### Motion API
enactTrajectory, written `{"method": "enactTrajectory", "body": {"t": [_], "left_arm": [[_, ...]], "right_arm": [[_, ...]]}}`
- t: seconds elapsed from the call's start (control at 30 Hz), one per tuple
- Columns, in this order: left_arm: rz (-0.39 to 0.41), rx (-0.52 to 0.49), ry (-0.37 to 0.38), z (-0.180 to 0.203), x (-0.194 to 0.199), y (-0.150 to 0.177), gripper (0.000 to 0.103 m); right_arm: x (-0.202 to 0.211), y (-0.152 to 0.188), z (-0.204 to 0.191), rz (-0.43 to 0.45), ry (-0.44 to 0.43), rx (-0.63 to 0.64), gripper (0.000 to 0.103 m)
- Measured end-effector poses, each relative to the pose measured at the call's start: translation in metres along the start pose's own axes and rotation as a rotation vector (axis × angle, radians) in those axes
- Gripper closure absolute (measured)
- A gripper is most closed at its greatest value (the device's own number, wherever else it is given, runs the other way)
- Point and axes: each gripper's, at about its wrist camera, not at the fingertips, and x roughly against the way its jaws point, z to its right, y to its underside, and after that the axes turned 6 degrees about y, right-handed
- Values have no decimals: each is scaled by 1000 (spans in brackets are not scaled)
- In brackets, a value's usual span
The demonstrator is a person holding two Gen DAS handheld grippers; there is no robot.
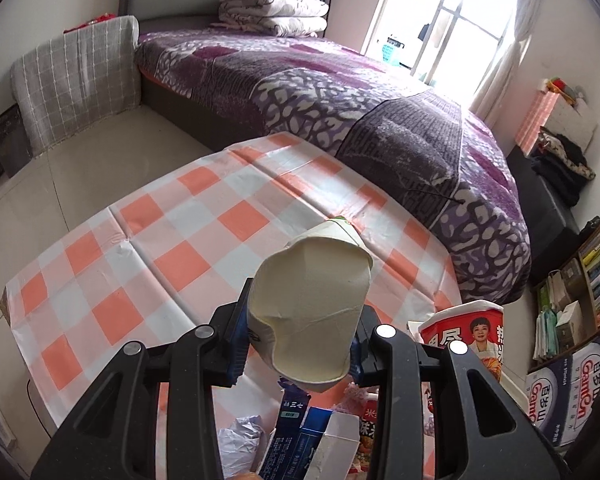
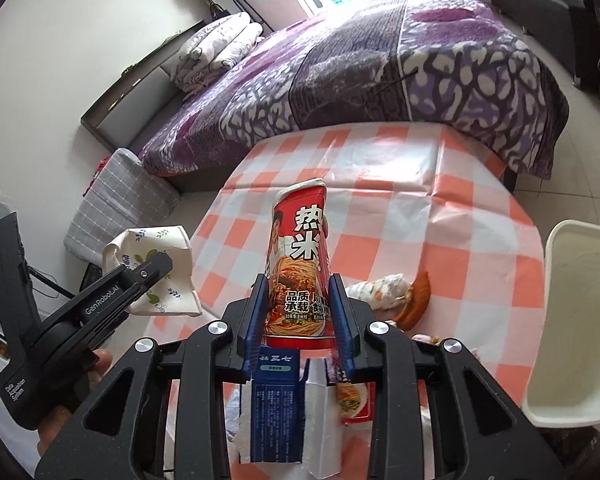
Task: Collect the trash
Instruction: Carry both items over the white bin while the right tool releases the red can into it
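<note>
My left gripper (image 1: 298,344) is shut on a crumpled white paper cup (image 1: 312,304) and holds it above the checked table (image 1: 140,248). In the right wrist view the same cup (image 2: 160,272) shows at the left in the left gripper (image 2: 140,280). My right gripper (image 2: 298,312) is shut on a squashed red noodle cup (image 2: 298,264), held upright above the table (image 2: 460,240). That red cup also shows in the left wrist view (image 1: 468,336). Below the grippers lie a torn blue box (image 2: 276,408), a red wrapper (image 2: 354,400) and crumpled white paper (image 1: 236,444).
A white bin (image 2: 580,320) stands at the table's right edge. A food wrapper with a bread piece (image 2: 396,296) lies on the table beside it. A purple bed (image 1: 340,92) runs behind the table. Shelves and cartons (image 1: 580,392) stand at the right.
</note>
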Motion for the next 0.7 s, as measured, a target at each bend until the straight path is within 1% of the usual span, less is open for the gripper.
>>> {"method": "enactTrajectory", "body": {"t": [0.1, 0.23, 0.43, 0.7], "left_arm": [[30, -32, -3, 16, 5, 5, 65], [44, -67, -8, 36, 5, 13, 65], [29, -105, 5, 63, -1, 26, 65], [12, -162, 49, 103, -9, 42, 65]], "right_arm": [[11, -1, 9, 44, 38, 23, 74], [21, -4, 23, 87, 81, 39, 74], [32, -8, 51, 121, 132, 23, 74], [49, -15, 92, 137, 181, -43, 74]]}}
